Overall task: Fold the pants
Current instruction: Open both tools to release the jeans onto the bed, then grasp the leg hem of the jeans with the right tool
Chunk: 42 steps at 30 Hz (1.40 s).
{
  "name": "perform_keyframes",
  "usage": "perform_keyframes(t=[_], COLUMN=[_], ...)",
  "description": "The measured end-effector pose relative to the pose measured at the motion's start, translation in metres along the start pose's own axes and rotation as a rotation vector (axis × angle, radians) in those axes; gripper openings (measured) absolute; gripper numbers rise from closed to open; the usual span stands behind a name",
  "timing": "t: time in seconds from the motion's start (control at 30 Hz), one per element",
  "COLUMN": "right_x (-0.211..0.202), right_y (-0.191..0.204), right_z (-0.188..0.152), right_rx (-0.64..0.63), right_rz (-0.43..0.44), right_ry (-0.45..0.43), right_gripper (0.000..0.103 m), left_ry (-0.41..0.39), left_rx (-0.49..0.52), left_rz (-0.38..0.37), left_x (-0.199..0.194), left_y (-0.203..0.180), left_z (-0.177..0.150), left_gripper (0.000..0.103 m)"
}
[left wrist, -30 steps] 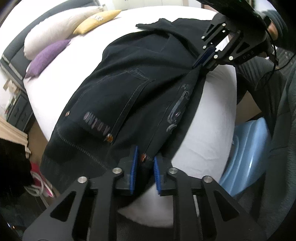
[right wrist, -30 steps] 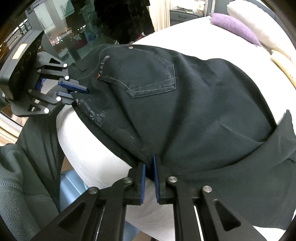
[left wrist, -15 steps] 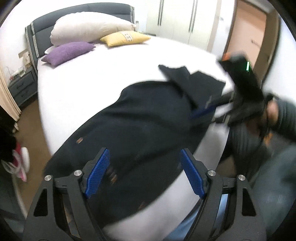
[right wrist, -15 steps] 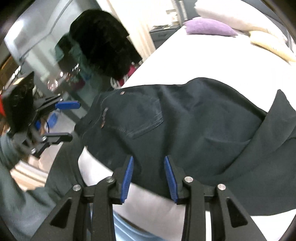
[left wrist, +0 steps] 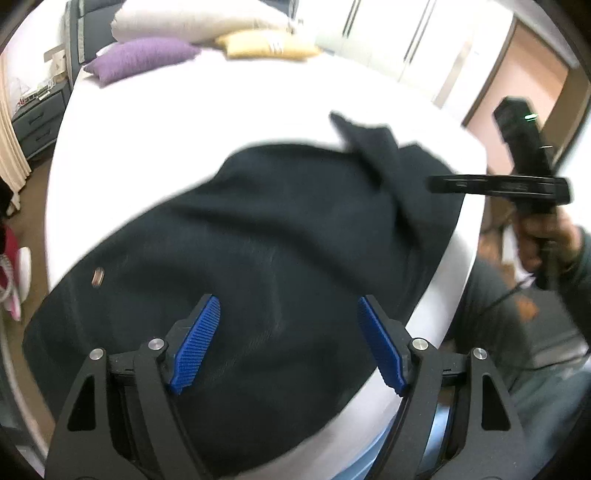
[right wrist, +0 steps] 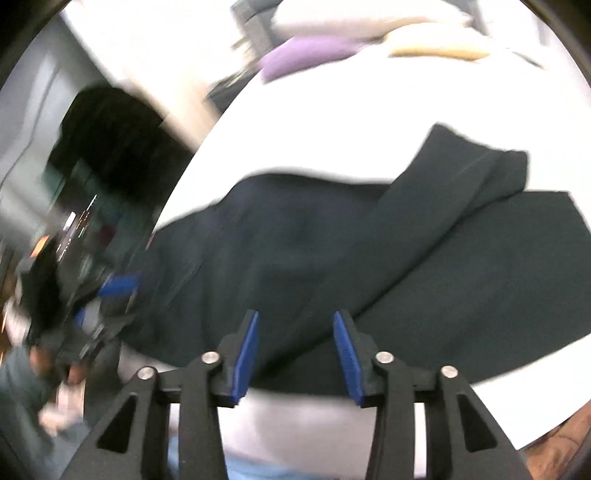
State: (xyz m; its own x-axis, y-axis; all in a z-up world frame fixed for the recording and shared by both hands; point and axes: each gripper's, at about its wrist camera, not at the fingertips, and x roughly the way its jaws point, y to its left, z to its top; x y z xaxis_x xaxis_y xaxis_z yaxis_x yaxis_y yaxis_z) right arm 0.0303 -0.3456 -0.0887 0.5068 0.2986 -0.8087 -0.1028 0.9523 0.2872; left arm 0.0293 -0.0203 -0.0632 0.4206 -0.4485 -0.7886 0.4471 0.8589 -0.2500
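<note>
The dark pants (left wrist: pixel 277 240) lie spread over the near corner of the white bed (left wrist: pixel 184 147), one leg folded back across them (right wrist: pixel 461 192). My left gripper (left wrist: pixel 286 306) hovers above the waist end with its blue pads (left wrist: pixel 195 343) wide apart. Its jaws are closing slightly and no cloth is pinched between them. My right gripper (right wrist: pixel 295 317) hangs over the pants' near edge (right wrist: pixel 332 251) with its jaws opening and nothing held. The right gripper (left wrist: pixel 434 183) also shows edge-on in the left wrist view, in a person's hand (left wrist: pixel 546 236). The left gripper (right wrist: pixel 99 299) is a blur in the right wrist view.
Purple (left wrist: pixel 144 59), white (left wrist: pixel 192 22) and yellow (left wrist: pixel 269 46) pillows lie at the head of the bed. A dark nightstand (left wrist: pixel 37 118) stands at the left. A pale blue stool (left wrist: pixel 439 424) sits below the bed's near edge. White wardrobe doors (left wrist: pixel 424 44) line the back wall.
Both grippers were shut on the pants' near edge; they have let go, opened, and pulled up and back. Both views have rolled, and the pants now lie flat on the bed.
</note>
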Motion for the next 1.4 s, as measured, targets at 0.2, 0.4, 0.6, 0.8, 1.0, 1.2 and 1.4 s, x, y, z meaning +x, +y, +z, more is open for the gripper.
perform_keyframes(t=[0.2,0.4,0.6,0.8,1.0,1.2,1.4], right_x=[0.025,0.091,0.131,0.161,0.166,0.161,0.095], right_y=[-0.034,-0.049,-0.066,-0.077,-0.075,-0.063,-0.069], right_z=[0.087,0.132,0.158,0.164,0.159,0.158,0.152], right_rx=[0.093,0.092,0.127,0.146,0.128,0.074,0.173], right_rz=[-0.195,-0.325,-0.446,-0.545,-0.547,-0.541,-0.413], right_ry=[-0.053,0.019,0.088,0.164,0.167,0.190,0.051], right_gripper=[0.073,0.073,0.073,0.073,0.068,0.010,0.005], left_ry=[-0.001,0.104,0.096,0.087,0.080,0.074,0.075], left_rx=[-0.096,-0.100,-0.043,-0.042,-0.044,-0.049,-0.048], left_rz=[-0.029,0.009,0.046,0.040,0.037,0.034,0.036], left_x=[0.054,0.106,0.116,0.122,0.120,0.112,0.105], left_y=[-0.005,0.002,-0.009,-0.006,-0.010,-0.005,0.001], left_z=[0.045,0.036,0.034,0.019,0.008,0.007,0.001], left_gripper=[0.075,0.075,0.076,0.076,0.076,0.076,0.076])
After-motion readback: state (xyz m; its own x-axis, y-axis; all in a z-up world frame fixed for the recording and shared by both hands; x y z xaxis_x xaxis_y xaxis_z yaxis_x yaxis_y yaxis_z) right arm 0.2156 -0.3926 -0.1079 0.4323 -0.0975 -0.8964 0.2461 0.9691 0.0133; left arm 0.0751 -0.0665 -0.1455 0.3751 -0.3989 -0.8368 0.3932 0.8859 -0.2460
